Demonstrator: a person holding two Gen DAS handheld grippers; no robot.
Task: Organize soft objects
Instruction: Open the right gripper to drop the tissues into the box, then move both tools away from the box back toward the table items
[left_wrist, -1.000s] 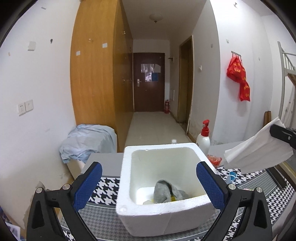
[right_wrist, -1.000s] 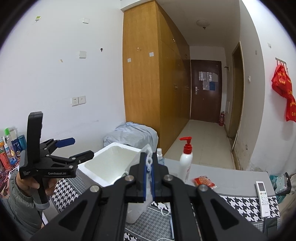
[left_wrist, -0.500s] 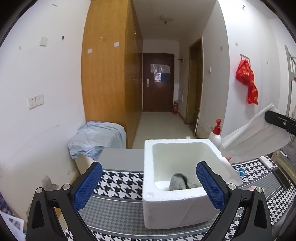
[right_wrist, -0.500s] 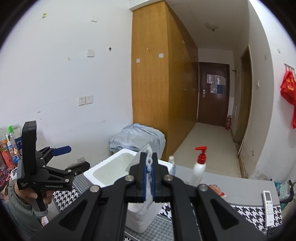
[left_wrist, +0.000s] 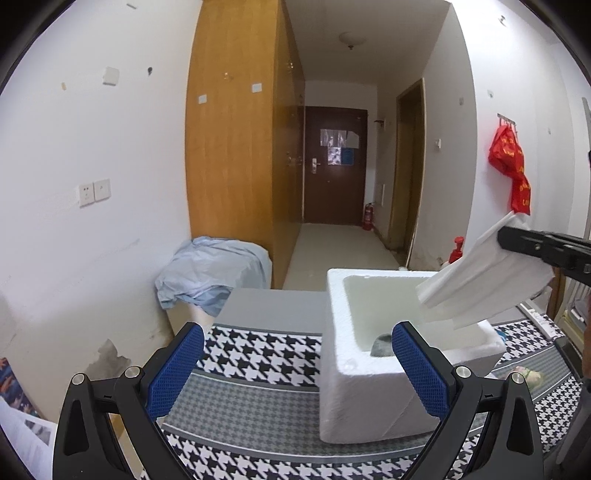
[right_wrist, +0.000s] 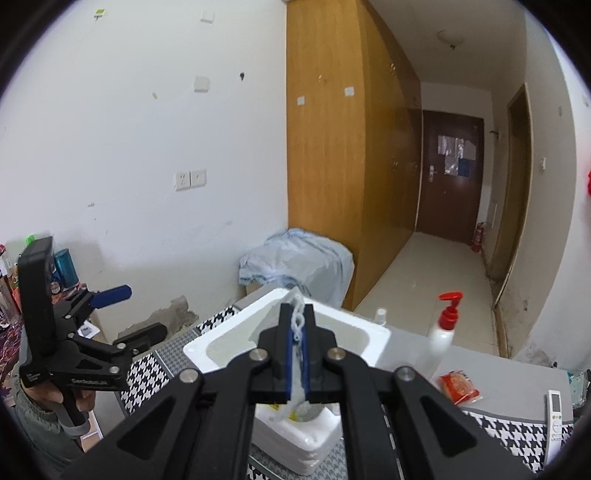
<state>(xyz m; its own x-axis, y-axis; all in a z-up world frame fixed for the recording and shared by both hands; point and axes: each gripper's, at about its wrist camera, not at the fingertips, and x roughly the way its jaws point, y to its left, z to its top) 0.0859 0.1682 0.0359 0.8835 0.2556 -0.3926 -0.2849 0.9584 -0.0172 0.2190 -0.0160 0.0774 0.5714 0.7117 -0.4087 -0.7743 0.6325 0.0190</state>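
A white foam box (left_wrist: 365, 384) stands on the houndstooth cloth, with a grey sock (left_wrist: 382, 345) lying inside it. My left gripper (left_wrist: 297, 369) is open and empty, low in front of the box's left side, blue pads (left_wrist: 177, 369) wide apart. My right gripper (right_wrist: 297, 310) is shut on a folded white cloth (right_wrist: 298, 334). In the left wrist view that white cloth (left_wrist: 480, 288) hangs slanted above the box's right rim, held by the right gripper (left_wrist: 509, 240). In the right wrist view the left gripper (right_wrist: 136, 314) stands apart, left of the foam box (right_wrist: 229, 339).
A red-topped pump bottle (right_wrist: 443, 332), a red packet (right_wrist: 458, 387) and a remote (right_wrist: 554, 410) lie right of the box. A pale blue sheet (left_wrist: 214, 269) covers something past the table's far edge. A person's hand (right_wrist: 55, 395) holds the left gripper.
The left gripper has slid left, so the box now sits at the right of its view. The right gripper has carried the white cloth left, over the box.
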